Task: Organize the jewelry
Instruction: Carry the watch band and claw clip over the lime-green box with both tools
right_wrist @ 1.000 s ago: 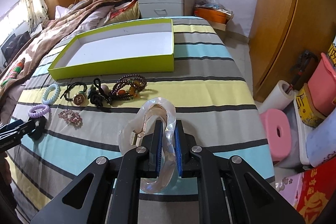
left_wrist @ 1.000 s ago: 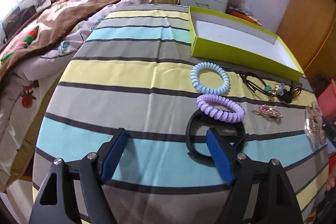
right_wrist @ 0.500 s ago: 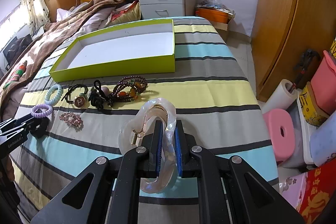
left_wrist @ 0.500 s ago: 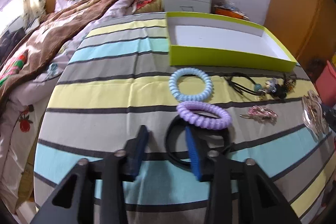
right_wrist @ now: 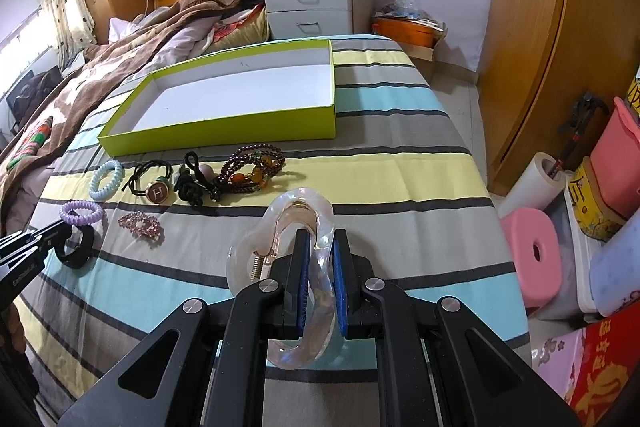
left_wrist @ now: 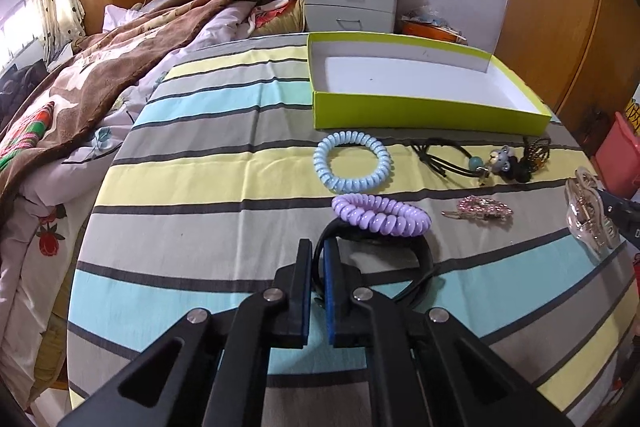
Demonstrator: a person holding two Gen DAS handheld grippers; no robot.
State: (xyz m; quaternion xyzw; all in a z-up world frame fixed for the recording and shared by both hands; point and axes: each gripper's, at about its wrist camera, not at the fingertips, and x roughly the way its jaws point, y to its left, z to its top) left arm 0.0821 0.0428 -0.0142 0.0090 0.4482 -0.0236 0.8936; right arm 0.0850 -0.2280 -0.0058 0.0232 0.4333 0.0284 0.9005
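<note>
My left gripper (left_wrist: 317, 259) is shut on the near left rim of a black bracelet (left_wrist: 420, 259) lying on the striped table; it also shows in the right wrist view (right_wrist: 82, 245). A purple coil hair tie (left_wrist: 380, 215) rests on the bracelet's far edge. My right gripper (right_wrist: 320, 251) is shut on a clear hair claw clip (right_wrist: 288, 227), also visible at the right edge of the left wrist view (left_wrist: 588, 215). The empty lime-green box (left_wrist: 432, 113) stands at the back (right_wrist: 224, 131).
On the table lie a light blue coil tie (left_wrist: 352, 167), black hair ties with charms (left_wrist: 480, 163), a pink rhinestone clip (left_wrist: 480, 207) and a brown bead bracelet (right_wrist: 252, 171). A bed is on the left, a pink stool (right_wrist: 532, 255) and boxes on the right.
My left gripper has swung right and closed from wide open onto the black bracelet's rim. The right gripper keeps hold of the claw clip, nearly still.
</note>
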